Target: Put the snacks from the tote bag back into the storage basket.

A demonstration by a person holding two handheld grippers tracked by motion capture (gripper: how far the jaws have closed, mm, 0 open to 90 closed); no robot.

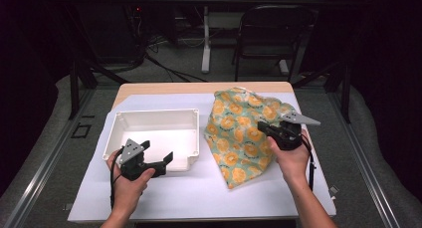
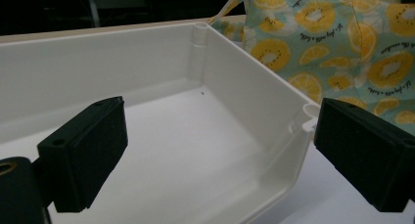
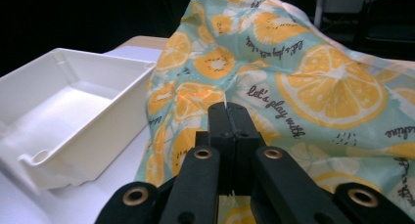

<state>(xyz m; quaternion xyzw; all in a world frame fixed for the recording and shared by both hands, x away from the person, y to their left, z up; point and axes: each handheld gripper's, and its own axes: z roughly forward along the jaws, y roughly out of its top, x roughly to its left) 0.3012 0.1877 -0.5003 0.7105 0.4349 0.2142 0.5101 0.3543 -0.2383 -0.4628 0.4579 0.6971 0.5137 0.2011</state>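
Cloth bag [image 1: 242,133] with the orange-slice print is lying just to the right of the white plastic bin [image 1: 149,119], and part of it is bunched up higher than the bin's rim. Both sit on the white sheet [image 1: 199,193] covering the table.

Right gripper [image 1: 265,130] is on the side of the bag away from the bin, and its jaws are clenched tight together. In the right gripper view you can see a thin fold of the bag's fabric pinched right at the tips [image 3: 228,111], so it's got hold of the cloth.

Left gripper [image 1: 158,152] is over the bin's near edge, jaws spread wide with nothing between them. In the left gripper view the two black pads [image 2: 85,153] frame the inside of the bin and its near right corner, not touching the plastic as far as I can tell. Bin looks empty inside.
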